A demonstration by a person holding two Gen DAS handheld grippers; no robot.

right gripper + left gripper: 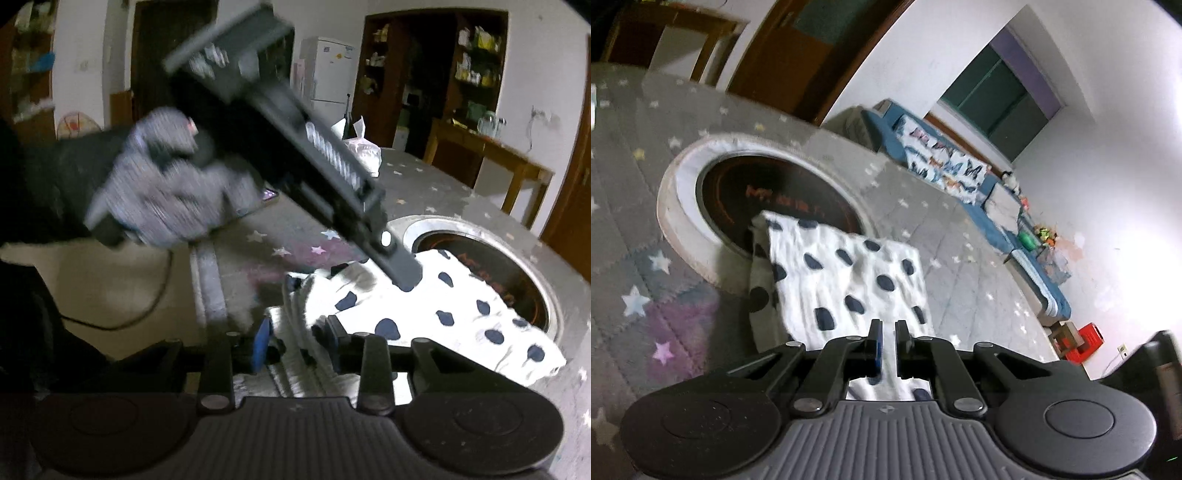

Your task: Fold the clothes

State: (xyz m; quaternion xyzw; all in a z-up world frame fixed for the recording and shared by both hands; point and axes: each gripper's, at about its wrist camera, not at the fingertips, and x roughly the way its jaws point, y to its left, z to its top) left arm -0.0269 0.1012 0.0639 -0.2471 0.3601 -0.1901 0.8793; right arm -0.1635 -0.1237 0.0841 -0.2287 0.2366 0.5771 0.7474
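Spotted white garment lies folded on the star-print worktop, its 12 o'clock edge overlapping the round dark inset. Left gripper has its jaws together, pinching the garment's near edge at 6 o'clock in the left wrist view. Right gripper has jaws apart, bunched cloth edge between them, pads not pressing; gloved left hand at 10 o'clock.

Dim indoor light, blown-out white cloth, motion blur, fisheye warp at edges.
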